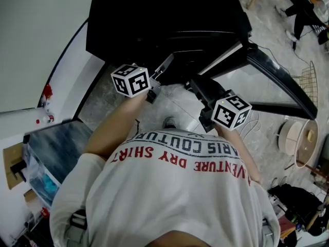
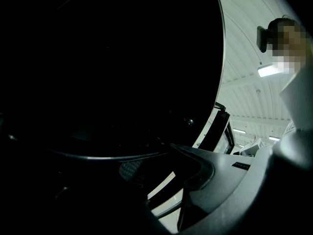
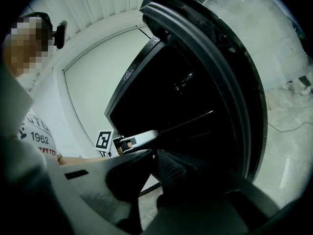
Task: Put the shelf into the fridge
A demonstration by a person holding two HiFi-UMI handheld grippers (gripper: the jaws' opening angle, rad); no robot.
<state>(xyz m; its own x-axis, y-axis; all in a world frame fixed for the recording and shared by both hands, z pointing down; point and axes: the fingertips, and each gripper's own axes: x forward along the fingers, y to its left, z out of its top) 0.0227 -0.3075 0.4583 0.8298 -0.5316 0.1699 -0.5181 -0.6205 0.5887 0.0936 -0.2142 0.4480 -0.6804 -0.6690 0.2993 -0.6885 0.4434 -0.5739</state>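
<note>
With the right tool pinched nearly shut on the clear shelf at frame centre and the left tool half open, seemingly empty, beside its other edge, level the pane and slide it straight into the black fridge above.

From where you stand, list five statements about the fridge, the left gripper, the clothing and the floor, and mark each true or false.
1. The boxy fridge is white. False: it is black.
2. The left gripper carries a black-and-white marker cube. True.
3. The fridge's door is shut. False: the black-framed glass door stands swung open to the right.
4. The person wears a white T-shirt with red lettering. True.
5. The floor is made of wooden boards. False: the floor is pale grey with a marbled look.
</note>
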